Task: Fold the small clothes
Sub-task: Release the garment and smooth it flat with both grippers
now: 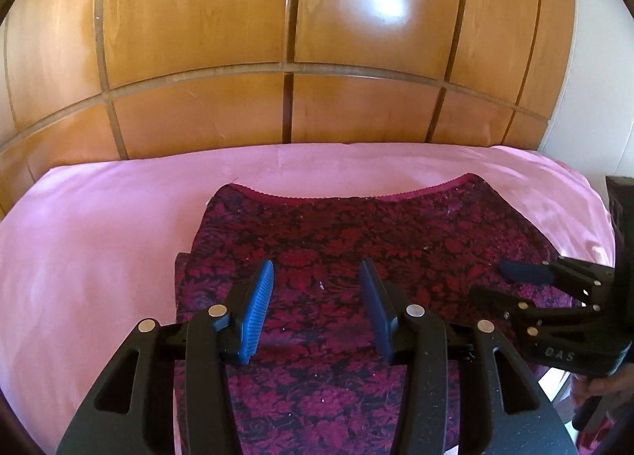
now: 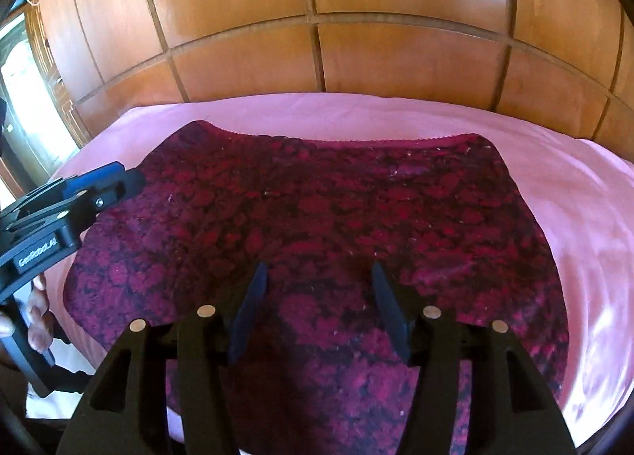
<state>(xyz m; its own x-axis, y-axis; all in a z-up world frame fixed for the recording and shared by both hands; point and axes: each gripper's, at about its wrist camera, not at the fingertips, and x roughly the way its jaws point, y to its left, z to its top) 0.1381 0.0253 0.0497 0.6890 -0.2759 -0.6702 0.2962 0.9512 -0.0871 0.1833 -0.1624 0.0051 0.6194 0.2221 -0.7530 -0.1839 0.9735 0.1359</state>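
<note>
The left gripper [image 1: 317, 308] stands with its jaws parted and nothing between them, its blue ribbed pads [image 1: 257, 308] hanging above the garment [image 1: 356, 249] without pressing on it. The right gripper [image 2: 317, 312] is likewise released, its dark fingers [image 2: 249, 316] spread over the cloth with only open air in the gap. Seen from the left wrist, the right gripper [image 1: 527, 288] comes in from the right edge, its fingertips over the right side of the garment; whether they touch the cloth cannot be told. Seen from the right wrist, the left gripper [image 2: 107, 185] reaches in from the left, over the garment's left edge, and a hand [image 2: 35, 316] grips its handle low at the left. The garment is a small piece in a dark red and black floral print with a scalloped red trim [image 2: 344, 140] along its far edge. It lies spread fairly flat in the middle of a pink sheet [image 1: 99, 237], with its left side doubled over so that a lower layer [image 1: 184, 276] shows beside it. Behind the sheet's far edge rises a wooden panelled wall [image 1: 277, 39], glossy with reflected light.
</note>
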